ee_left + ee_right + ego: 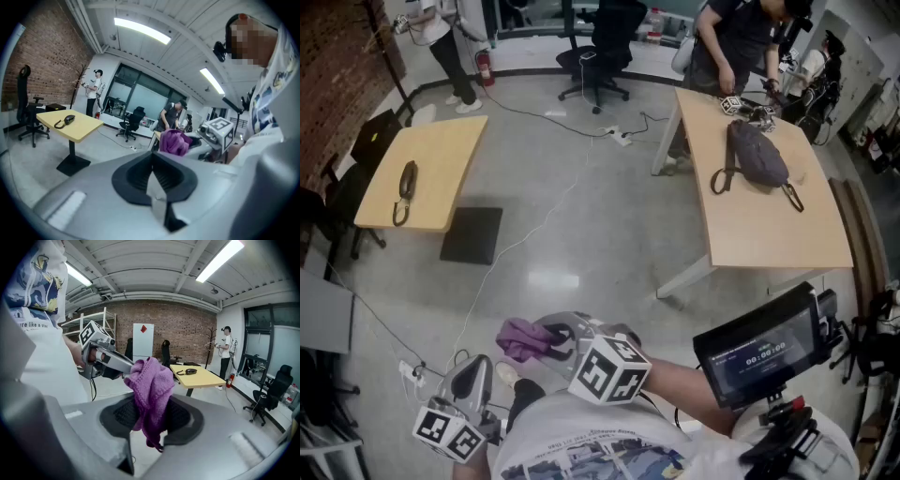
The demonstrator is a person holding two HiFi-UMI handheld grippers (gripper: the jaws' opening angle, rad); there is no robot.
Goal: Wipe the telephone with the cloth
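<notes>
Close against the person's shirt, the right gripper has its jaws clamped on a purple knitted cloth. The cloth bunches up above the pads and a short tail of it hangs below them. In the head view this gripper lies across the person's front and points towards the left.

Just beside it, lower and to the left, the left gripper is closed tight with nothing between its jaws. It is tipped a little downward. The cloth hangs near this gripper without touching it. A small screen on a mount sits at the person's right side.

Beyond the two grippers there is a stretch of bare grey floor, with a dark floor mat lying on it.

The telephone is well apart from both grippers. It is a dark handset set lying flat on a light wooden table, ahead and off to the left, past the mat. Its cord curls towards the table's near edge. From the right gripper's side, the phone appears beyond the cloth and to its right.

Over to the right stands a second table with a dark bag slumped on it. At its far end a person leans over the top. A black office chair stands at the back of the room, and another person is near the brick wall.
</notes>
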